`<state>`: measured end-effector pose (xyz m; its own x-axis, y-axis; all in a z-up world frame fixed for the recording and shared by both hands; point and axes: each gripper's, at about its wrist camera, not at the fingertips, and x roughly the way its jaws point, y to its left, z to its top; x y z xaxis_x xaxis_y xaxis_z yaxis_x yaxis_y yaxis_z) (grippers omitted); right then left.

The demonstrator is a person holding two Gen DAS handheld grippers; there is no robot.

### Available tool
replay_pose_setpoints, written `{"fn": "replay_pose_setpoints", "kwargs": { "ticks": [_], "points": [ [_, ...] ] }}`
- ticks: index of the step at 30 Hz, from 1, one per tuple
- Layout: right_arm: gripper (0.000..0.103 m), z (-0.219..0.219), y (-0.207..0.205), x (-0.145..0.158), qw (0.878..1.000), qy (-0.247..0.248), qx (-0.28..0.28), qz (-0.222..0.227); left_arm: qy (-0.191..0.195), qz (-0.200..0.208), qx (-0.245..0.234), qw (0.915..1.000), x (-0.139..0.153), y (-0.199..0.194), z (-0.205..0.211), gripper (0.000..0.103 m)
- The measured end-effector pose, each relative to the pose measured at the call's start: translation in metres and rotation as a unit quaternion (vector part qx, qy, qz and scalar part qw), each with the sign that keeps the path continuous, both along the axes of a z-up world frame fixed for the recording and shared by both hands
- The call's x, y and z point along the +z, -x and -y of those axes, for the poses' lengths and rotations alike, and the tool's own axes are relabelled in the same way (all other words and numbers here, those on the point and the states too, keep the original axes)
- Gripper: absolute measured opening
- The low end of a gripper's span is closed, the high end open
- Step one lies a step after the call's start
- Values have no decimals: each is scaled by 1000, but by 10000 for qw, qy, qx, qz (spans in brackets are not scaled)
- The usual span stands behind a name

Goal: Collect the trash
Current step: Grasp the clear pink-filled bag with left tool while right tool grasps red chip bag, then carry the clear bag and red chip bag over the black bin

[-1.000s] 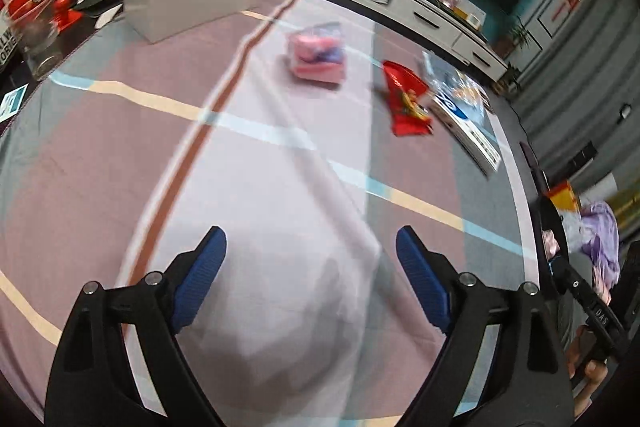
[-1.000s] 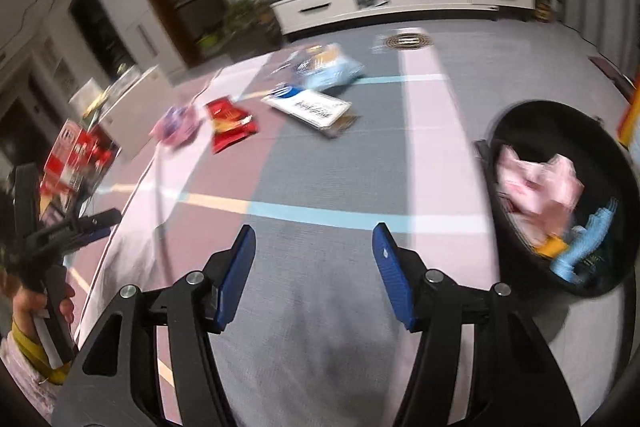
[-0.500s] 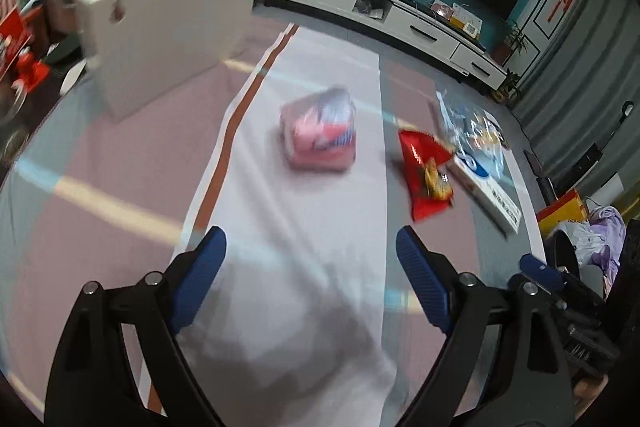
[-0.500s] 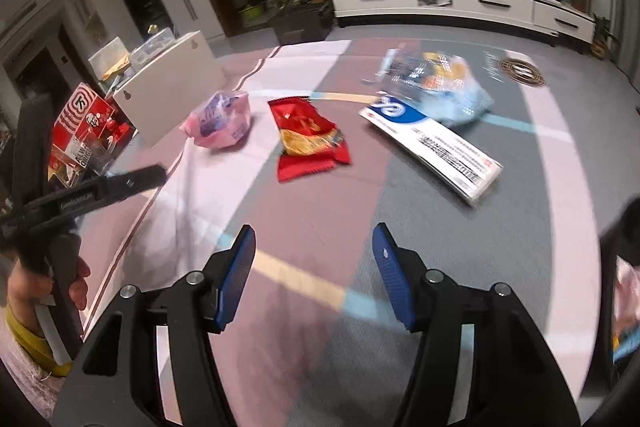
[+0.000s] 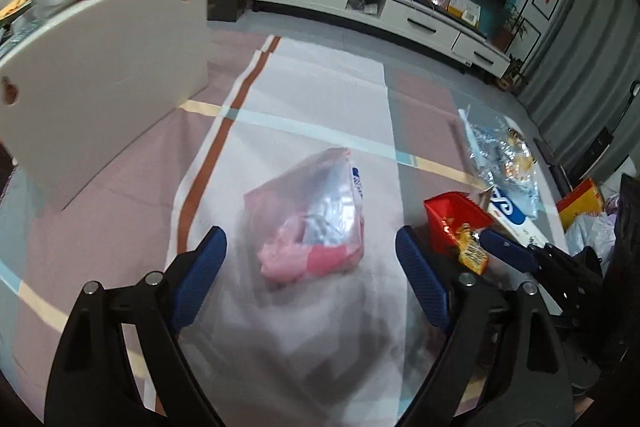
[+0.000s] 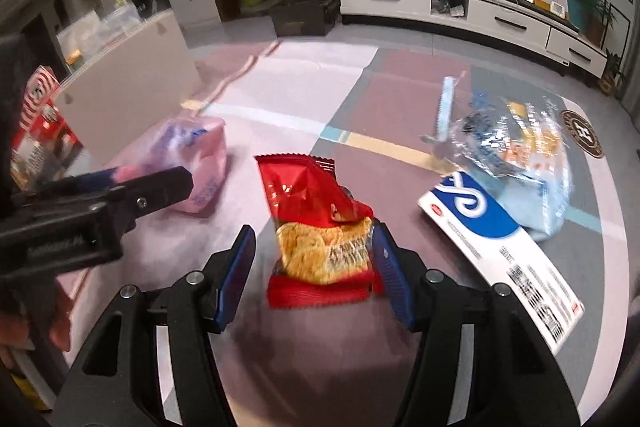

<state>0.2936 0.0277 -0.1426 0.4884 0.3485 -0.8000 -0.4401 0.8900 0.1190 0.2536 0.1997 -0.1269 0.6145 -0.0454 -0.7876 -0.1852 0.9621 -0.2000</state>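
Observation:
A pink see-through plastic bag (image 5: 308,223) lies on the pale strip of the floor mat. My left gripper (image 5: 310,267) straddles it, jaws closing, with a gap on both sides of the bag. A red snack packet (image 6: 316,223) lies flat on the mat between the fingers of my right gripper (image 6: 312,267), which is open; its right pad sits close against the packet's edge. In the right wrist view the left gripper (image 6: 120,195) shows beside the pink bag (image 6: 196,163). The left wrist view has the red packet (image 5: 456,223) under the right gripper's blue fingertip (image 5: 504,251).
A crinkled blue clear bag (image 6: 516,147) and a flat white-and-blue box (image 6: 504,251) lie right of the red packet. A white board (image 5: 100,95) stands upright at the left. A white TV cabinet (image 6: 460,7) lines the far wall. Clutter sits at far right (image 5: 588,219).
Both grippers have moved forward over the mat. The pink bag now lies between the left fingers, the red packet between the right ones. The black bin has left the right wrist view.

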Motion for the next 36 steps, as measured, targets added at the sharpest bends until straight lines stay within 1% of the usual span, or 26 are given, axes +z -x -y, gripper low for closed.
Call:
{"fn": "replay_pose_setpoints", "kwargs": {
  "ticks": [1,2,4,5,7,8,9,12,15,18,23,25,31,36],
  "points": [
    [55,-2,-2,-4,10000,53,14,-23,-30,-47,19,10000,-3,-3,1,73],
    [49,-4,-3,-7,9999,97,39,-19,-27,-98,3,9999,-6,-5,1,58],
    [44,-6,-1,-8,9998,170,76,94,13,-97,-5,10000,-9,-6,1,55],
    [40,-6,0,-8,9998,149,76,113,-6,-78,-20,10000,-9,-6,2,52],
    [23,-3,1,-7,9999,83,58,107,9,-40,-60,10000,-8,-4,4,47],
    [21,-1,3,-6,10000,25,29,92,30,-35,-81,10000,-8,-2,5,44],
    [19,3,4,-6,10000,-68,-1,40,61,-28,-110,9999,-7,0,6,43],
    [18,10,13,1,9997,-225,-44,52,159,-5,-222,9996,-3,10,11,42],
    [18,20,31,12,9991,-408,-54,82,263,71,-329,9991,7,26,18,42],
    [18,30,52,23,9984,-561,-29,117,410,90,-420,9982,15,46,25,42],
    [18,57,92,38,9970,-771,-55,72,437,158,-600,9971,26,86,43,42],
    [18,69,108,41,9968,-784,-129,61,462,164,-656,9966,28,102,50,42],
    [18,100,147,47,9964,-805,-270,-15,354,232,-745,9963,32,150,71,43],
    [18,115,175,48,9957,-862,-337,-96,490,146,-754,9958,32,180,79,44]
  ]
}}
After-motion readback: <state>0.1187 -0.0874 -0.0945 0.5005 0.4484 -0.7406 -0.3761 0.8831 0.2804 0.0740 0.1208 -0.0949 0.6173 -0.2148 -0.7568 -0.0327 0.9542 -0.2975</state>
